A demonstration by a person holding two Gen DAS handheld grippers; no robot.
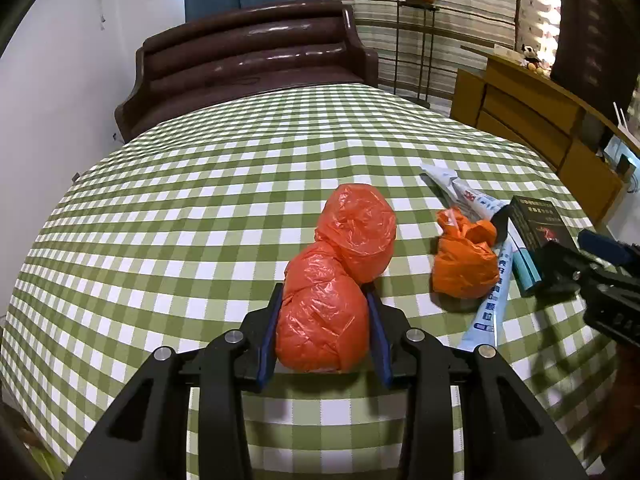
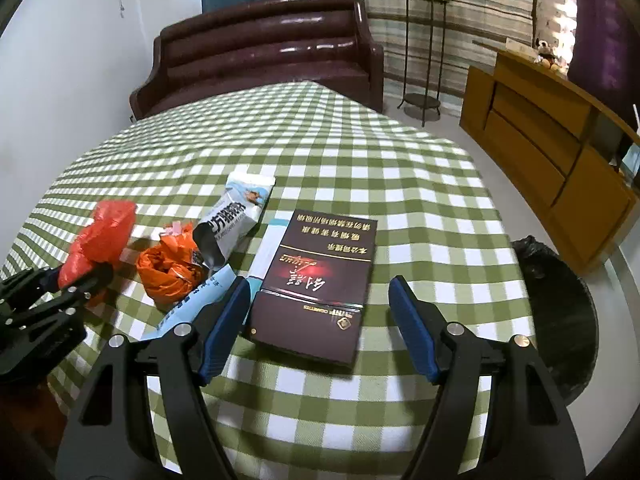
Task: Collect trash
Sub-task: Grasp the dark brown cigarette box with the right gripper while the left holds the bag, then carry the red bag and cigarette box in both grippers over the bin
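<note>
Dark cigarette box [image 2: 316,284] with gold Chinese script and the word "CIGARETTES" upside down, blue-white packets [image 2: 236,216] with unreadable Chinese print

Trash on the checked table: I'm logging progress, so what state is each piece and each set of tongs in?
Left tongs: shut on the red bag.
Red bag: crumpled, squeezed between the pads.
Orange bag: crumpled, lying loose.
Right tongs: open, straddling the dark box.
Dark box: closed, flat on the cloth.
White pouch: torn open, lying down.
Black-lined bin: open, beside the table.
</note>
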